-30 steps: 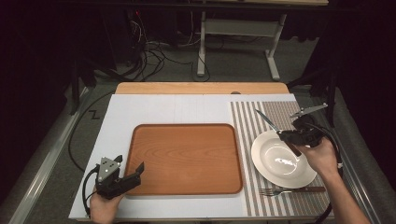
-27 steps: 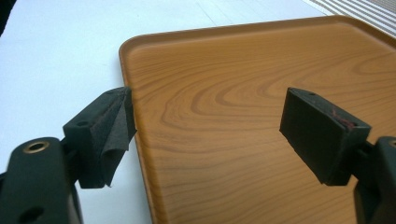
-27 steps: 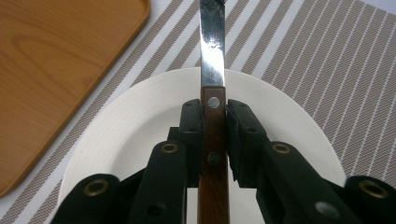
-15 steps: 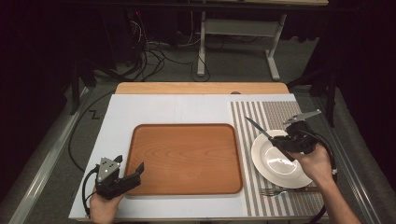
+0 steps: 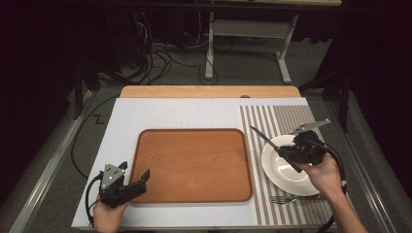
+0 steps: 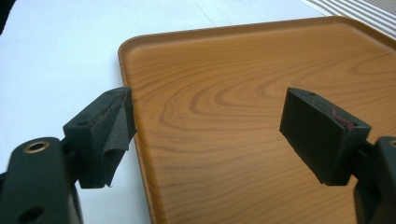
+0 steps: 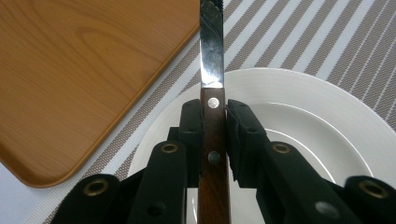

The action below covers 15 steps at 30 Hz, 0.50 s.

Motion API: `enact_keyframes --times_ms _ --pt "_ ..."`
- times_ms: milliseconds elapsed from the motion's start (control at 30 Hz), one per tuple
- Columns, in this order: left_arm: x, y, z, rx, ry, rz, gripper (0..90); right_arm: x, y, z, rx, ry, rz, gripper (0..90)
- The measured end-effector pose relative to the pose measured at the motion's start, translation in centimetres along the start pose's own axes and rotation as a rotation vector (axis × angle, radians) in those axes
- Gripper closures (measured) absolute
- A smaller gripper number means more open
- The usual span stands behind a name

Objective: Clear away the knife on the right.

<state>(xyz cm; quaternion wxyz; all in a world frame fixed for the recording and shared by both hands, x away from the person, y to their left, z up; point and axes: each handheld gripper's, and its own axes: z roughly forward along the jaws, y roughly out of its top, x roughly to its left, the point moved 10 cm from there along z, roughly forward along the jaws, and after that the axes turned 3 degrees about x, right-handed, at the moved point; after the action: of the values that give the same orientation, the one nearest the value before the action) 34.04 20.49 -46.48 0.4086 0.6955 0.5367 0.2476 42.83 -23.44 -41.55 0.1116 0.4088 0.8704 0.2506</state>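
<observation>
Over the round white ceramic plate [image 5: 290, 164] on the striped grey-and-white placemat [image 5: 291, 119], the right gripper [image 7: 214, 122] has its two black jaws pressed against the brown wooden handle of a steel-bladed table knife [image 7: 212, 65], rivets showing between them. In the high view the blade slants up and to the left, its tip reaching past the plate's rim toward the rectangular wooden serving tray [image 5: 193, 165]. A second ago the knife sat farther right and back, over the placemat beyond the plate; since then the hand has swung it inward and lower, so the carry looks well under way and heading for the tray, though that is only a judgement. Whether the blade tip is clear of the placemat or brushing it is hard to say from above.

A metal fork [image 5: 286, 199] lies on the placemat just in front of the plate, untouched.

At the tray's near-left corner the left gripper [image 5: 138, 180] has not shifted in that time; its jaws stand wide apart with nothing between them, one pad [image 6: 109, 133] over the white tabletop [image 5: 160, 111], the other over the tray's wood. It seems to wait, perhaps to steady the tray.
</observation>
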Motion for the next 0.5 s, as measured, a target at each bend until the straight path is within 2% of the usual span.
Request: enact_keyframes --times_ms 167,500 --pt "0.0 0.0 0.0 0.000 -0.001 0.001 19.2 1.1 0.0 0.5 0.000 0.017 -0.019 77.8" --pt "0.0 0.0 0.0 0.001 -0.002 0.001 19.2 2.5 0.0 1.0 0.008 0.035 -0.049 77.8"
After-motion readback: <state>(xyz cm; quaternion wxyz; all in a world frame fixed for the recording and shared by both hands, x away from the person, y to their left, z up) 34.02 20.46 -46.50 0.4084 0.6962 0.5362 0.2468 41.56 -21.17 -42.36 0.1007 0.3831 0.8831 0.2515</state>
